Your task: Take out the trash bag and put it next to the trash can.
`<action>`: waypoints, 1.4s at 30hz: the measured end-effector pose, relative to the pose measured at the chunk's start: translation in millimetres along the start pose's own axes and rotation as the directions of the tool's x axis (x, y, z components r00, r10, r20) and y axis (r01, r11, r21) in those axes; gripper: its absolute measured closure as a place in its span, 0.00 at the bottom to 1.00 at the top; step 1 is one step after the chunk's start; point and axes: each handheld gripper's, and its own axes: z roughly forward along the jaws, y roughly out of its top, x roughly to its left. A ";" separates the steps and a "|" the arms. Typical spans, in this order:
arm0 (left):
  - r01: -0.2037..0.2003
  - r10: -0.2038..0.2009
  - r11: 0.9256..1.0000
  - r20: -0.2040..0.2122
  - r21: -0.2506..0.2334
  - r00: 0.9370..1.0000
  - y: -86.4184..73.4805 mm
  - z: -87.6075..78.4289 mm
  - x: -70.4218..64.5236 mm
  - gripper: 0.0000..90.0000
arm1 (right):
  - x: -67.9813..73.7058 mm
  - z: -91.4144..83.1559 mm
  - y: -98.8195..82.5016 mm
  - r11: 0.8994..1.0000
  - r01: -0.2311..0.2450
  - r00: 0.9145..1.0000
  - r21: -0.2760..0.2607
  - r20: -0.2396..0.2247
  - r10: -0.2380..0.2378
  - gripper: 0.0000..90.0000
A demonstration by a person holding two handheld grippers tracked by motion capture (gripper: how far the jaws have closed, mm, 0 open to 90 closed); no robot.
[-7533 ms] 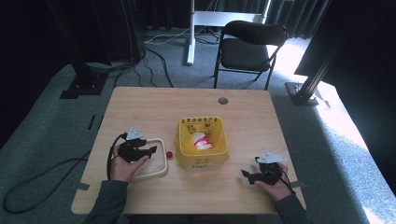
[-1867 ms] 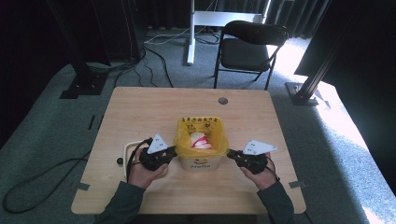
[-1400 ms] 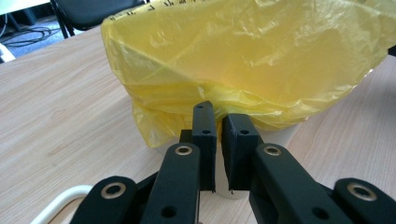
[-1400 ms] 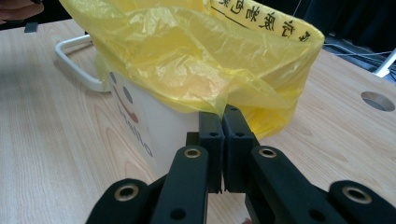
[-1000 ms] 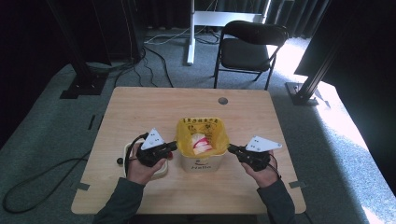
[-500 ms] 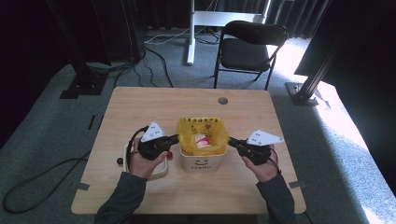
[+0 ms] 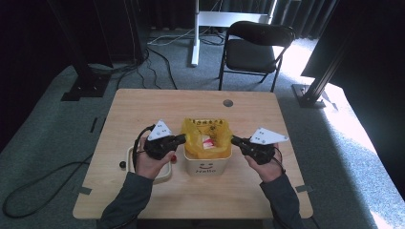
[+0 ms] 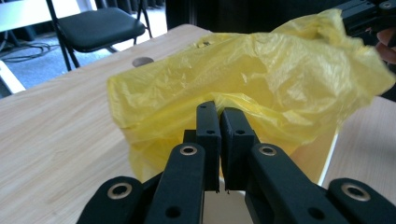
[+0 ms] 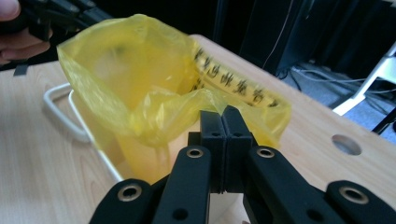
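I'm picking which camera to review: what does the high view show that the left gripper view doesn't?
High view: the white bin under the yellow bag, red-and-white rubbish inside, and the tray beside it. Left gripper view: the left hand-held gripper shut on the bag's rim, close up. Both: the bag, table, chair and right hand-held gripper.

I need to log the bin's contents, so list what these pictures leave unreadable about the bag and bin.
- Items inside the yellow bag: high view, too small; something red and white.
- Black print on the bag rim: right gripper view, blurred.
- White bin: left gripper view, hidden behind the bag.
- Beige tray: high view, partly under the left hand.
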 end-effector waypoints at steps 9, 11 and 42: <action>-0.003 0.003 1.000 0.018 0.027 1.000 -0.1 13.0 -4.2 0.97 | 4.0 2.8 -10.5 0.999 -0.012 0.996 0.036 -0.088 0.015 0.88; -0.001 0.001 1.000 0.019 0.031 1.000 -0.5 14.7 -4.9 0.97 | 4.4 2.6 -10.7 0.999 -0.015 0.994 0.032 -0.109 0.019 0.80; 0.015 -0.015 0.998 0.004 0.059 1.000 7.5 38.7 -15.1 0.97 | 35.6 45.0 6.5 0.991 -0.040 0.992 0.126 -0.112 0.054 0.21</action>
